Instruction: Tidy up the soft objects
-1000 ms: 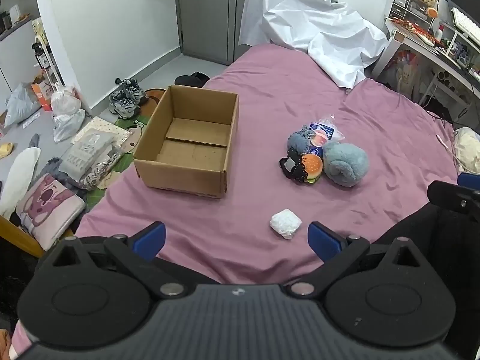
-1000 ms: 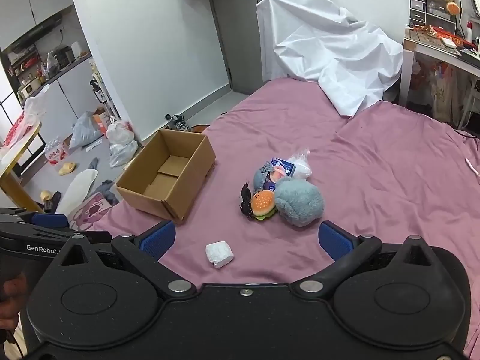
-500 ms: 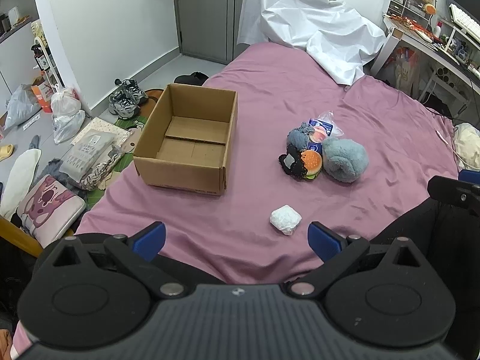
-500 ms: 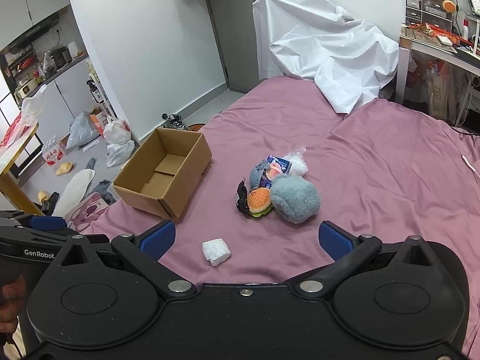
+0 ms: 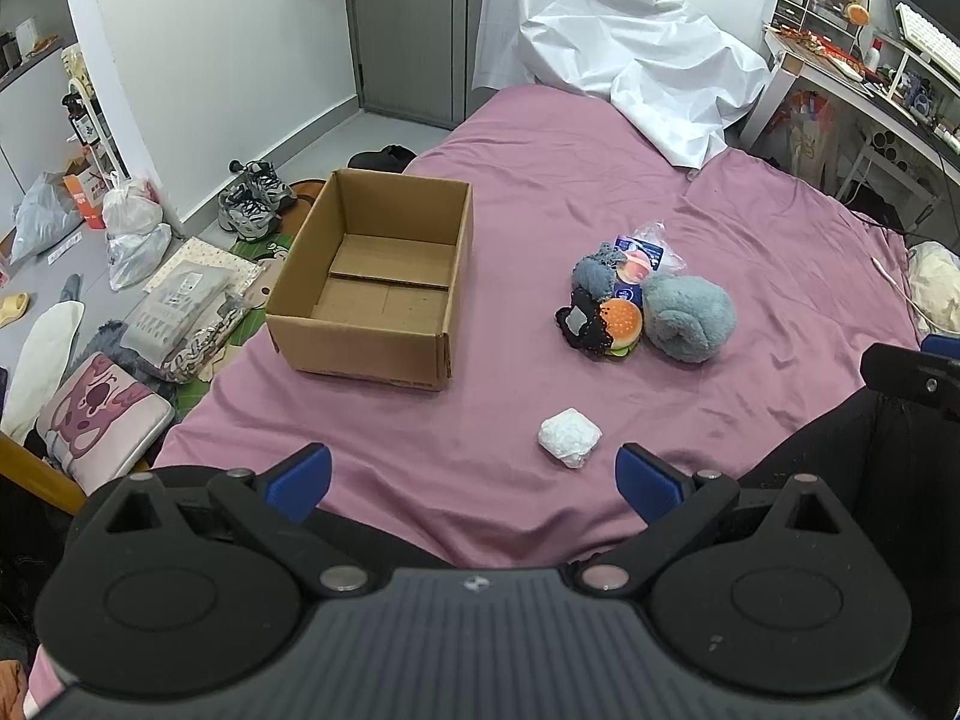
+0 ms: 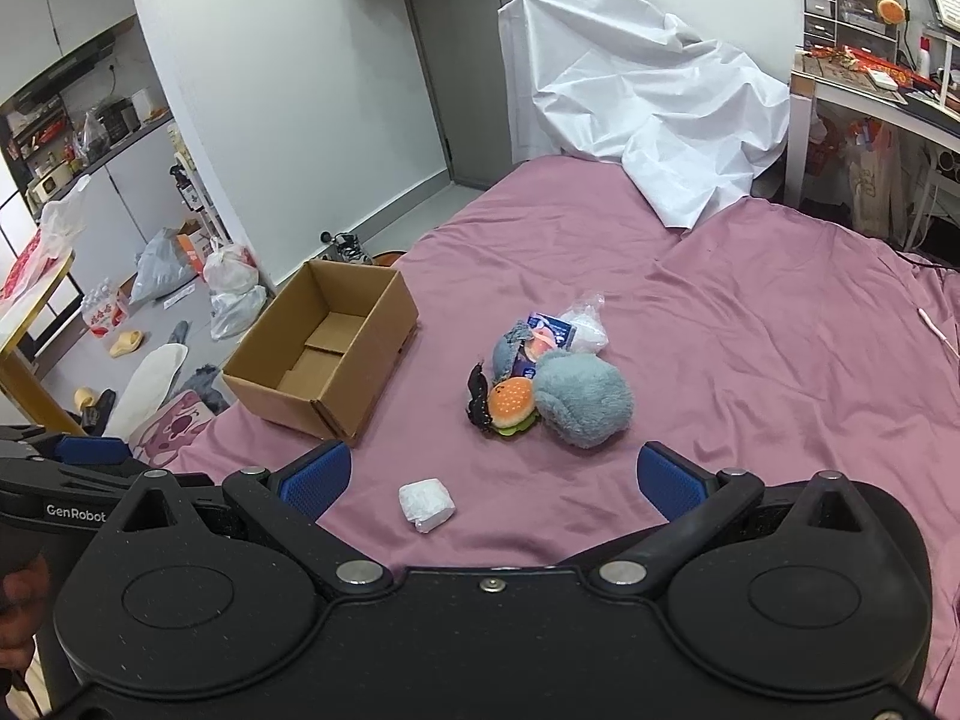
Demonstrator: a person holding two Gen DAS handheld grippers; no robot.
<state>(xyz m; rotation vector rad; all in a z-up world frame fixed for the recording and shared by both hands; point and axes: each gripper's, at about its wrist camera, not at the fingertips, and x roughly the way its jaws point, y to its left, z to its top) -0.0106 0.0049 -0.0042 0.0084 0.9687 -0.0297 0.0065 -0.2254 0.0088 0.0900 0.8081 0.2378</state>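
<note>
An empty cardboard box (image 5: 372, 276) (image 6: 324, 354) stands open on the purple bed sheet (image 5: 540, 204) (image 6: 750, 330). To its right lies a heap of soft things: a grey-blue fluffy plush (image 5: 689, 317) (image 6: 582, 399), a burger toy (image 5: 623, 324) (image 6: 512, 404), a black lacy piece (image 5: 579, 324) (image 6: 478, 397), a smaller grey plush (image 5: 593, 271) (image 6: 509, 348) and a clear packet (image 5: 645, 249) (image 6: 570, 327). A white wrapped bundle (image 5: 569, 437) (image 6: 426, 504) lies alone nearer me. My left gripper (image 5: 474, 483) and right gripper (image 6: 492, 477) both hover open, well short of everything.
A white sheet (image 5: 630, 72) (image 6: 648, 114) drapes the bed's far end. Shoes (image 5: 252, 198), bags (image 5: 135, 234) and a pink cushion (image 5: 99, 414) litter the floor on the left. A cluttered desk (image 5: 870, 84) (image 6: 870, 78) stands at right. A hand (image 6: 18, 600) shows at the lower left.
Both views have drifted back slightly, so the box and toys sit a little higher in the frames. Nothing on the bed has moved and both grippers stay open.
</note>
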